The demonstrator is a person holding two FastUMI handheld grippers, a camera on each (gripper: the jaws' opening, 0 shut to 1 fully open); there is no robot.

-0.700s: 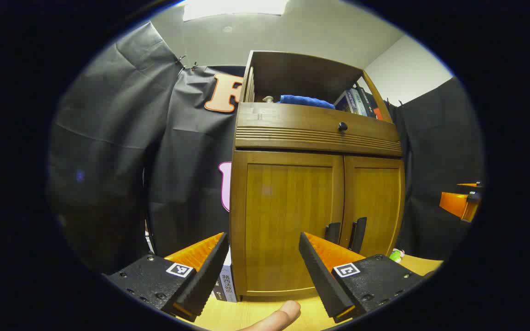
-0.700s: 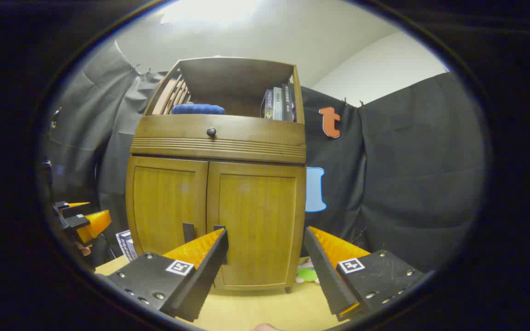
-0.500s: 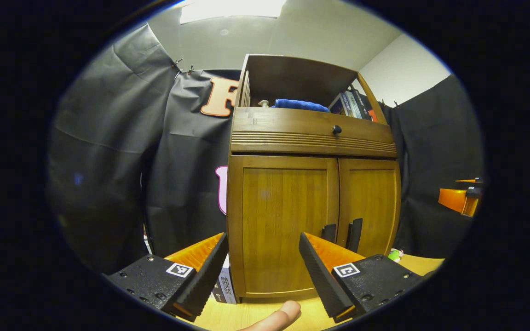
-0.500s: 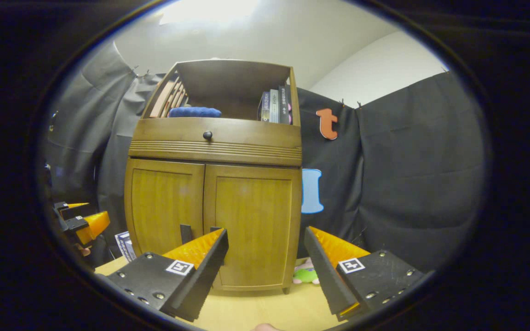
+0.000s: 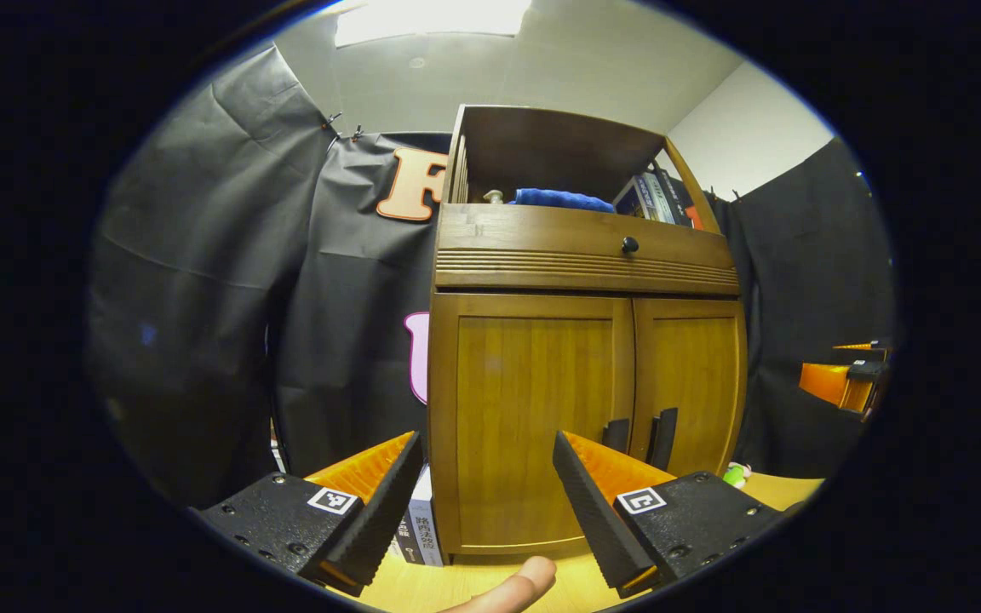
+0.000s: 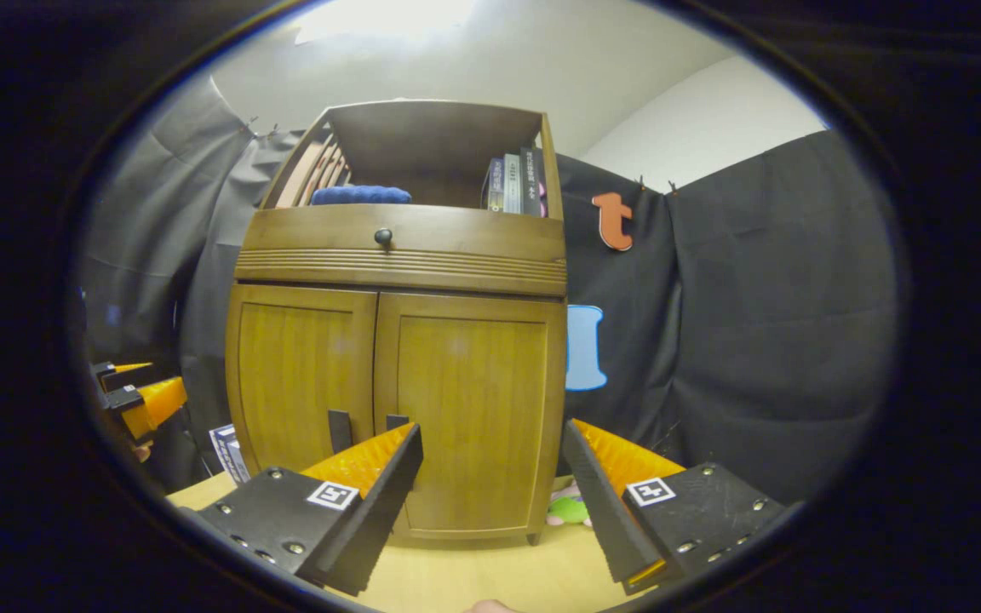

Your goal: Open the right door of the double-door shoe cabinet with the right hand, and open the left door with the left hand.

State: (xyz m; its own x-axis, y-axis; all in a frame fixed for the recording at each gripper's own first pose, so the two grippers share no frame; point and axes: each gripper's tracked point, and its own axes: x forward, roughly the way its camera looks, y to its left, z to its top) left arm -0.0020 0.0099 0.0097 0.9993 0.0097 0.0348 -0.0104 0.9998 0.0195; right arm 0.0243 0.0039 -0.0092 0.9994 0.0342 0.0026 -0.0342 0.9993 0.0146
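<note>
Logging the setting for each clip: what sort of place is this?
Most likely a staged recording booth, not a lived-in home: black cloth walls hang around a small wooden double-door shoe cabinet standing on a pale wooden tabletop, with books and a folded blue cloth on its open shelf.

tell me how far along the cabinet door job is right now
Done: nothing yet. The right door and left door both sit shut. In hand: the right gripper and left gripper are open and empty, facing the cabinet short of the dark handles at the centre seam. Left: grip the right door's handle and pull it open, then the left door's.
</note>
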